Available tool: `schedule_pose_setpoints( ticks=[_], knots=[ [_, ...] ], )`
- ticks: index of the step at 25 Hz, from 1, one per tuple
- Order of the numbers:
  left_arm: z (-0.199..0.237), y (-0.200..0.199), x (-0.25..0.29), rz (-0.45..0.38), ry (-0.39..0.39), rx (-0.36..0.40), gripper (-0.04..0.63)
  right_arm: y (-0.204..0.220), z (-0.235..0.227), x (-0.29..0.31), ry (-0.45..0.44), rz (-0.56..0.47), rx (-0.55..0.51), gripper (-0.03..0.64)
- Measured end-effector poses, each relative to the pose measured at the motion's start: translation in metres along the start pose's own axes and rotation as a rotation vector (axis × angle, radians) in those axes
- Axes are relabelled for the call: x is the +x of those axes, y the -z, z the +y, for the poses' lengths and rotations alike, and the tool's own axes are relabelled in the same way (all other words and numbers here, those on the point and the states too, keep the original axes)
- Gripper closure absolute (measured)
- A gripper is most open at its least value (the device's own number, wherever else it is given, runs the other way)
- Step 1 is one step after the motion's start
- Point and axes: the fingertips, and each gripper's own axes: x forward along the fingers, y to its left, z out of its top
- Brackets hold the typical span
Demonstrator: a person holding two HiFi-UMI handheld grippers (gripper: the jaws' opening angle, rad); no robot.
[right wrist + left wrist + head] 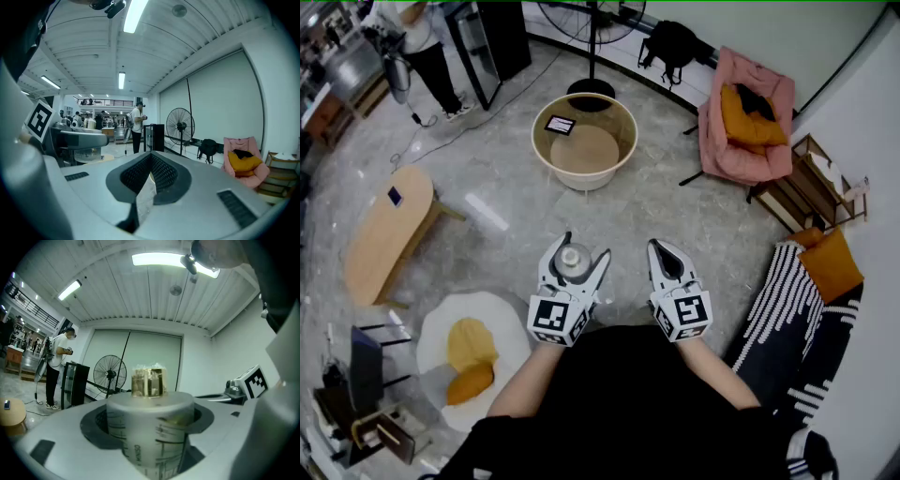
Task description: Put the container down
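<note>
A pale grey cylindrical container (573, 260) with printed markings and a clear gold-tinted knob on its lid is held upright in the air over the stone floor. My left gripper (580, 250) is shut on it, one jaw on each side. In the left gripper view the container (150, 427) fills the gap between the jaws of the left gripper (151, 441). My right gripper (667, 251) hovers just right of it, apart from the container. In the right gripper view the right gripper (149, 180) has its jaws shut on a thin clear sliver of film (144, 199).
A round cream tub table (584, 141) stands ahead with a small tablet (560, 124) on it. An oval wooden bench (384, 234) and an egg-shaped rug (473, 347) lie left. A pink chair (748, 117), a fan (591, 56) and a person (427, 47) are farther off.
</note>
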Motion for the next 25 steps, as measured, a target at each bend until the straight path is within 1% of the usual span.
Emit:
schedule_pose_setpoints(
  ticks=[4,7,10,17,20,23,25],
  knots=[
    [0.015,-0.003,-0.008,-0.006,0.015,0.008,0.25,-0.007,0.017,0.006,0.015,-0.035,-0.011,0.595],
    [0.031,0.001,-0.003,0.003,0.022,-0.002,0.25,0.001,0.027,0.016,0.005,-0.001,-0.014,0.595],
    [0.043,0.005,0.007,0.015,0.024,-0.019,0.25,0.008,0.027,0.027,-0.006,0.034,-0.023,0.595],
    [0.069,0.008,0.046,0.02,0.005,-0.03,0.25,0.014,-0.003,0.066,-0.012,0.031,0.007,0.595],
    [0.087,0.005,0.073,0.027,-0.008,-0.027,0.25,0.014,-0.021,0.102,-0.026,0.033,0.015,0.595],
    [0.101,0.0,0.108,0.037,-0.001,-0.012,0.25,0.005,-0.046,0.141,-0.034,0.032,0.009,0.595],
    [0.112,-0.002,0.132,0.052,-0.002,-0.012,0.25,0.003,-0.062,0.166,-0.034,0.034,0.025,0.595]
  ],
)
